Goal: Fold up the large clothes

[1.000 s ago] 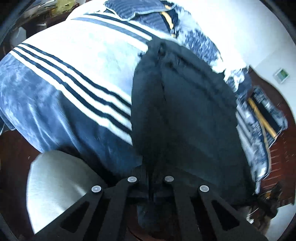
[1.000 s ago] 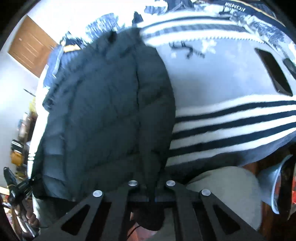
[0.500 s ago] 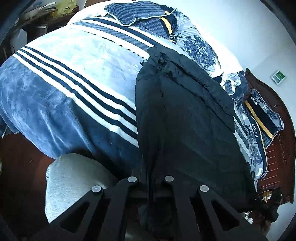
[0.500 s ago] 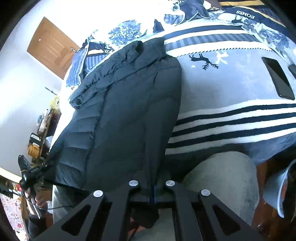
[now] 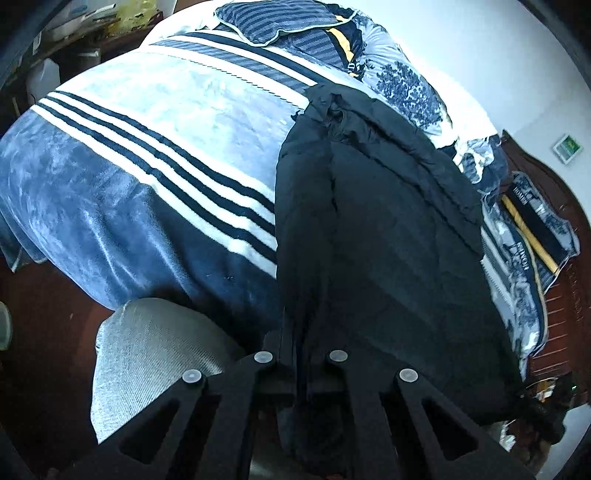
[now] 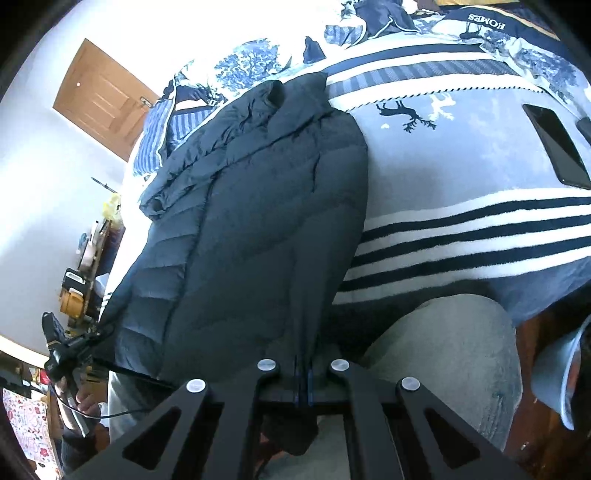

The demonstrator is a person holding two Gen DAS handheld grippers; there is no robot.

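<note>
A dark quilted jacket (image 6: 258, 229) lies lengthwise on the bed, over a blue-and-white striped blanket (image 5: 140, 177), collar toward the far pillows (image 5: 280, 18). The left hand-held gripper (image 5: 301, 358) and the right hand-held gripper (image 6: 303, 365) are each clamped on its near hem. A black phone (image 6: 557, 146) rests on the blanket, well apart.
</note>
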